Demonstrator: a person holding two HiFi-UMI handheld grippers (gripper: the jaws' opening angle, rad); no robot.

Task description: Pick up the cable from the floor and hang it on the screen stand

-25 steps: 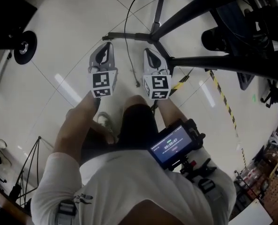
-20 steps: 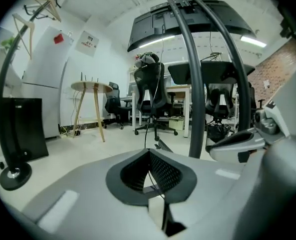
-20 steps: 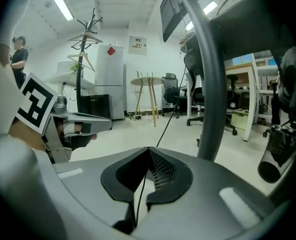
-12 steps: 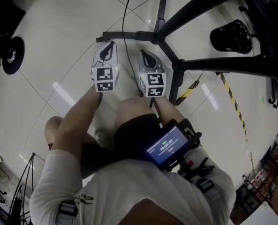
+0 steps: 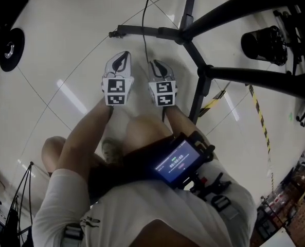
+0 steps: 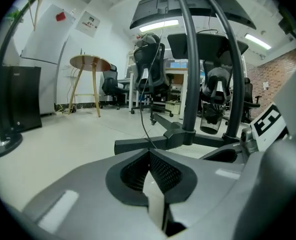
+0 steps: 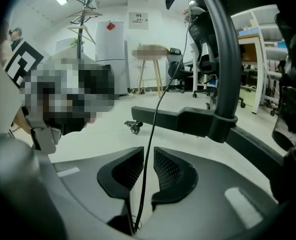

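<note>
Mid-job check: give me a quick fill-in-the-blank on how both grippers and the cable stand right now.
1. The left gripper's fingers are ___, with nothing between them.
2. The right gripper's fingers stand ___, with the thin cable running between them.
3. Beyond those fingers, the cable crosses a ___ stand leg on the floor.

Missing words: shut; apart; black.

This is an office-like lab. Behind the screen stand (image 6: 188,84) are office chairs (image 6: 155,59) and desks (image 7: 251,34), with a round table (image 6: 90,62) to its left. Strip lights (image 6: 160,25) hang above it, and hazard tape (image 5: 259,120) marks the pale floor (image 5: 65,45) beside it.
</note>
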